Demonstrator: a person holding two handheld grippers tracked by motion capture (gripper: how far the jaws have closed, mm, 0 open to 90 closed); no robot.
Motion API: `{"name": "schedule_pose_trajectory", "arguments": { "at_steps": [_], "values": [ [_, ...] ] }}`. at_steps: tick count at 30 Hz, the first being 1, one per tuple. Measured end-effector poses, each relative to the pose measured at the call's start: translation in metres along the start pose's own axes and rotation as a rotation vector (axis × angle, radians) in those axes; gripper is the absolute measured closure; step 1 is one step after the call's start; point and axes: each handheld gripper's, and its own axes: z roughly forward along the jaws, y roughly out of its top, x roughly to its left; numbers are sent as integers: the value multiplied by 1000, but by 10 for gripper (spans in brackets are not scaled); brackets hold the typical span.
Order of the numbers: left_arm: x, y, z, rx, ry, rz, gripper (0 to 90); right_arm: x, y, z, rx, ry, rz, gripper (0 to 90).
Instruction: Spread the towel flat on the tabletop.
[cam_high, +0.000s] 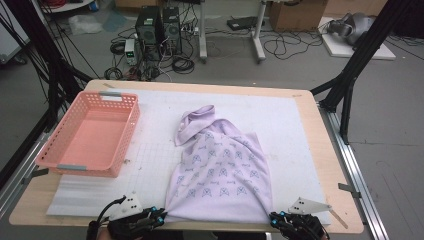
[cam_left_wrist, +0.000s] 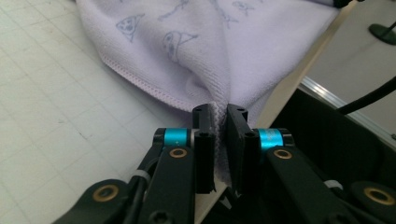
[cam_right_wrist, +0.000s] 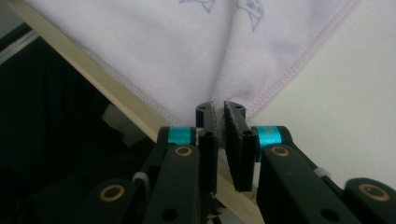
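Where the bench ends at its near edge, the left tool and the right tool each pinch one near corner of the lilac printed towel, jaws nearly closed with cloth between them. The towel spreads from that edge toward the middle, its far end bunched. A pink basket sits by the far left corner.

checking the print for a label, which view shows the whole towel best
The high view: the whole lilac towel lies spread on the white mat, far end bunched. The left gripper view shows one hemmed corner with a few printed figures; the right gripper view shows another corner.
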Motion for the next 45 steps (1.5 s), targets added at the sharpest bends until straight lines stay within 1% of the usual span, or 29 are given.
{"name": "schedule_pose_trajectory", "arguments": {
  "at_steps": [1, 2, 4, 5, 6, 7, 8, 10, 13, 15, 16, 18, 20, 21, 23, 24, 25, 26, 27, 28, 29, 30, 31, 32, 34, 35, 37, 41, 45],
  "values": [
    [2, 2, -2, -23, 30, -8, 692, -1, 1, -1, -15, -5, 5, 706],
    [5, 5, -4, -57, 51, -25, 607, -2, 3, -1, -35, -8, 22, 658],
    [13, 12, -9, -122, 94, -55, 551, -5, 8, -2, -92, -23, 44, 566],
    [18, 15, -10, -145, 102, -71, 523, -6, 11, -1, -107, -40, 53, 561],
    [22, 18, -10, -157, 115, -76, 520, -8, 14, 0, -121, -61, 50, 545],
    [26, 21, -8, -162, 137, -75, 516, -10, 17, 2, -126, -84, 62, 523],
    [31, 25, -5, -158, 154, -78, 515, -12, 21, 4, -127, -99, 75, 521],
    [41, 32, 4, -149, 177, -98, 515, -17, 30, 7, -157, -127, 97, 517],
    [54, 42, 23, -115, 191, -136, 497, -23, 43, 9, -209, -178, 121, 514],
    [61, 47, 34, -92, 190, -161, 487, -27, 50, 9, -231, -195, 134, 510],
    [64, 49, 39, -84, 192, -175, 482, -29, 53, 10, -234, -206, 144, 504],
    [66, 53, 48, -65, 196, -180, 475, -32, 57, 14, -225, -210, 147, 499],
    [66, 56, 57, -45, 199, -171, 472, -35, 60, 23, -182, -200, 140, 493],
    [65, 58, 62, -34, 199, -163, 471, -36, 60, 29, -152, -199, 125, 487],
    [62, 59, 71, -1, 203, -137, 470, -39, 60, 41, -101, -204, 120, 478],
    [60, 59, 77, 21, 202, -118, 472, -40, 58, 47, -87, -198, 123, 473],
    [56, 58, 82, 52, 199, -93, 483, -41, 57, 52, -74, -194, 131, 474],
    [50, 56, 87, 68, 218, -38, 527, -42, 56, 57, -60, -187, 131, 472],
    [45, 55, 88, 70, 263, 25, 555, -40, 54, 59, -67, -201, 124, 485],
    [44, 54, 87, 65, 242, 16, 630, -40, 54, 59, -69, -209, 116, 505],
    [44, 54, 86, 67, 220, 5, 815, -39, 53, 59, -71, -216, 113, 572],
    [42, 54, 86, 72, 229, 17, 851, -40, 52, 57, -74, -202, 117, 714],
    [41, 54, 85, 76, 231, 20, 855, -40, 52, 55, -70, -181, 122, 805],
    [40, 53, 83, 75, 227, 15, 857, -40, 51, 55, -66, -167, 124, 850],
    [38, 50, 77, 72, 209, 3, 858, -37, 51, 53, -59, -165, 102, 857],
    [38, 47, 73, 67, 203, 0, 858, -36, 50, 52, -57, -158, 108, 858],
    [37, 44, 63, 38, 191, -20, 857, -35, 47, 50, -60, -139, 111, 859],
    [33, 39, 41, -5, 153, -37, 855, -29, 41, 42, -50, -115, 100, 858],
    [26, 33, 26, -34, 133, -29, 854, -22, 37, 35, -64, -97, 93, 856]
  ]
}}
